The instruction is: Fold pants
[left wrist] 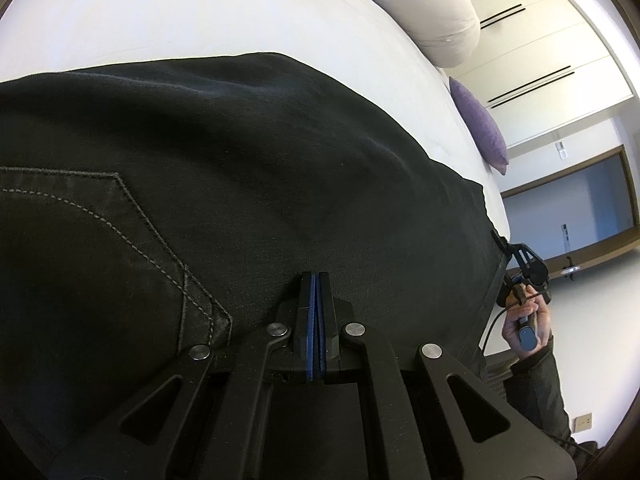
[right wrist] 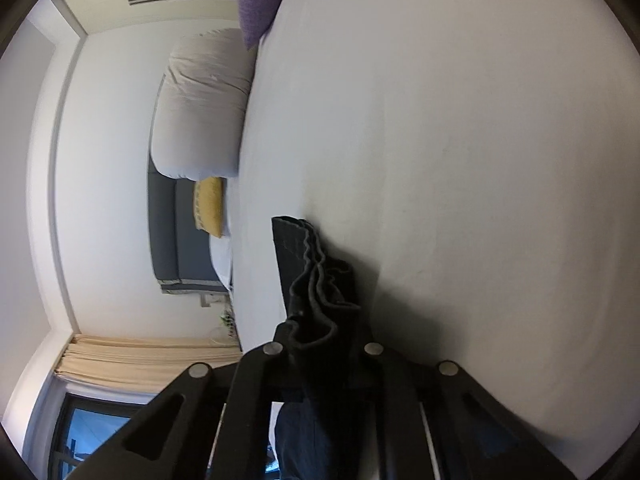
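Observation:
Black pants [left wrist: 240,184] lie spread on the white bed [left wrist: 200,12], a stitched back pocket [left wrist: 100,248] at the left. My left gripper [left wrist: 316,280] rests on the fabric with its blue pads pressed together, nothing visibly between them. My right gripper [left wrist: 516,268] shows at the far right edge of the pants in the left wrist view, held by a hand. In the right wrist view my right gripper [right wrist: 324,320] is shut on the bunched hems of the pants [right wrist: 316,272], holding them just above the sheet [right wrist: 460,160].
A rolled white duvet [left wrist: 432,12] and a purple cushion [left wrist: 480,124] lie at the bed's far side. White wardrobe doors [left wrist: 552,48] stand beyond. In the right wrist view a yellow cushion [right wrist: 209,206] and a grey headboard [right wrist: 168,232] show at the left, with curtains [right wrist: 132,364] below.

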Motion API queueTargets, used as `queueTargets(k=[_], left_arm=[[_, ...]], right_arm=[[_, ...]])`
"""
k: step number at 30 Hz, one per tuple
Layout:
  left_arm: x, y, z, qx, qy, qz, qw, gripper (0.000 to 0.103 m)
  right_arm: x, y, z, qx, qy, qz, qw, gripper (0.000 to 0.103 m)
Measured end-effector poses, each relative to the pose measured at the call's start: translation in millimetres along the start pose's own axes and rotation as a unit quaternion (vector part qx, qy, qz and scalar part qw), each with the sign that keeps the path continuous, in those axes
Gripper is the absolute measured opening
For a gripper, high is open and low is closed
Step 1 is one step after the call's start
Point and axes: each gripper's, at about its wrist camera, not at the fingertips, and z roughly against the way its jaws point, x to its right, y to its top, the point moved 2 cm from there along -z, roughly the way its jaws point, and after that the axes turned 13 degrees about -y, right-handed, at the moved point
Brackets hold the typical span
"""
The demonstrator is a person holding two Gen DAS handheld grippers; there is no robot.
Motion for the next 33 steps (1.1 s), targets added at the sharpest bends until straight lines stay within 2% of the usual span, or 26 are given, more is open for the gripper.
queueTargets(k=[4, 9, 12, 14, 15, 17, 18, 19, 20, 22, 24, 25, 26, 28, 29, 30, 31, 32, 33], left_arm=[[-4, -1, 2, 0.001, -0.004, 0.001, 1.0, 0.001], [-9, -1, 6, 0.003, -0.008, 0.003, 1.0, 0.001], [-11, -1, 4, 0.005, -0.011, 0.005, 0.9999, 0.002], [-12, -1, 4, 0.006, -0.013, 0.007, 0.9999, 0.002], [-13, -1, 4, 0.007, -0.014, 0.008, 0.9998, 0.002], [-14, -1, 3, 0.008, -0.015, 0.009, 0.9998, 0.002], [-14, -1, 3, 0.009, -0.015, 0.009, 0.9998, 0.002], [-14, -1, 3, 0.011, -0.015, 0.008, 0.9998, 0.002], [-13, -1, 5, 0.014, -0.016, 0.008, 0.9997, 0.002], [-13, -1, 7, 0.02, -0.022, 0.013, 0.9995, 0.002], [-11, 0, 9, 0.024, -0.039, 0.024, 0.9986, 0.002], [-10, 0, 9, 0.023, -0.048, 0.03, 0.9981, 0.002], [-8, 0, 9, 0.021, -0.055, 0.036, 0.9976, 0.002], [-5, 0, 8, 0.021, -0.072, 0.047, 0.996, 0.004], [-4, 1, 6, 0.021, -0.085, 0.06, 0.9944, 0.013], [-3, 1, 4, 0.021, -0.103, 0.074, 0.9917, 0.028], [-2, 3, 2, 0.023, -0.116, 0.083, 0.9895, 0.039], [2, 5, 0, 0.027, -0.136, 0.089, 0.9864, 0.06], [7, 7, 0, 0.029, -0.145, 0.091, 0.9847, 0.073]], right_arm=[[-2, 2, 1, 0.007, -0.005, 0.007, 1.0, 0.01], [-21, -1, 5, 0.032, -0.044, 0.05, 0.997, 0.009], [-56, -17, 13, 0.054, -0.068, 0.122, 0.989, 0.009], [-92, -43, 14, 0.064, -0.085, 0.202, 0.974, 0.009], [-111, -62, 14, 0.069, -0.095, 0.252, 0.961, 0.009], [-148, -114, 12, 0.076, -0.117, 0.369, 0.919, 0.009], [-165, -153, 6, 0.077, -0.129, 0.443, 0.884, 0.009], [-171, -177, 1, 0.073, -0.137, 0.484, 0.861, 0.009], [-174, -209, -8, 0.067, -0.152, 0.535, 0.828, 0.009], [-163, -266, -34, 0.049, -0.19, 0.624, 0.756, 0.009], [-144, -301, -62, 0.041, -0.24, 0.678, 0.694, 0.009], [-134, -310, -72, 0.041, -0.259, 0.687, 0.678, 0.009], [-129, -312, -76, 0.048, -0.267, 0.687, 0.674, 0.01], [-128, -309, -76, 0.057, -0.267, 0.674, 0.687, 0.009], [-128, -307, -75, 0.06, -0.268, 0.672, 0.688, 0.009], [-130, -308, -74, 0.068, -0.271, 0.677, 0.681, 0.009], [-132, -311, -72, 0.075, -0.272, 0.683, 0.674, 0.009], [-135, -316, -70, 0.086, -0.272, 0.693, 0.662, 0.009], [-136, -325, -68, 0.1, -0.272, 0.703, 0.649, 0.01]])
